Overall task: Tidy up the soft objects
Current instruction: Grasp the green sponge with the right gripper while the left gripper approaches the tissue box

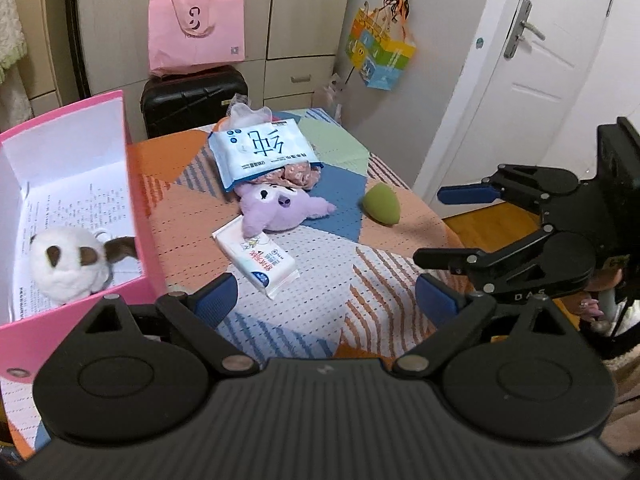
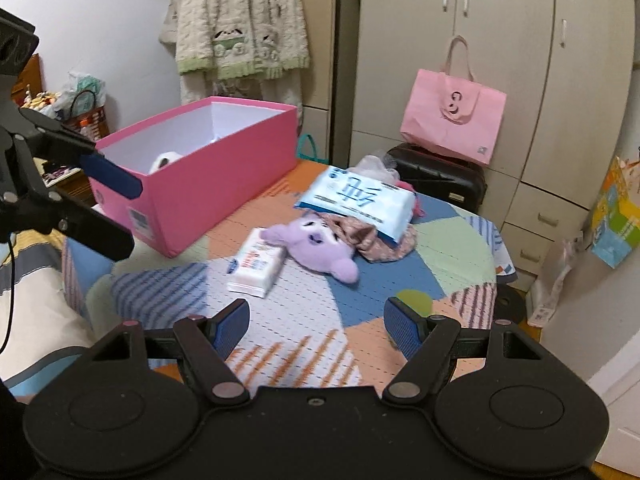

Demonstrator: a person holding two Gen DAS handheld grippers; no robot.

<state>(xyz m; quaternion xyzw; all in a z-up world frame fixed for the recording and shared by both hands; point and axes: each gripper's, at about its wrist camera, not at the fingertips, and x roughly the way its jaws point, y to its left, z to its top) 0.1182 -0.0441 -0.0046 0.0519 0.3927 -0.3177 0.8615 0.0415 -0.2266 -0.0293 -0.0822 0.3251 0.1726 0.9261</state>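
- Two hand-held grippers hang over the near edge of the counter, both with jaws spread wide and nothing between them: the left hand-held gripper by the pink box, the right hand-held gripper toward the right side.
- Nearest of the loose soft things is the white tissue pack, lying straight ahead of the left hand-held gripper, its long axis running from near right to far left. I judge the left one nearer to it, and to the box.
- Just beyond, touching the pack's far end, lies the purple plush.
- The green sponge sits apart on the right; in the right wrist view it is mostly hidden behind that gripper's right finger.
- Farther back, the blue wipes pack rests on a floral cloth thing, of which only a crumpled edge shows.
- In the box a white plush already lies; the box wall cuts off part of it.
- The counter's far edge runs behind the pile.
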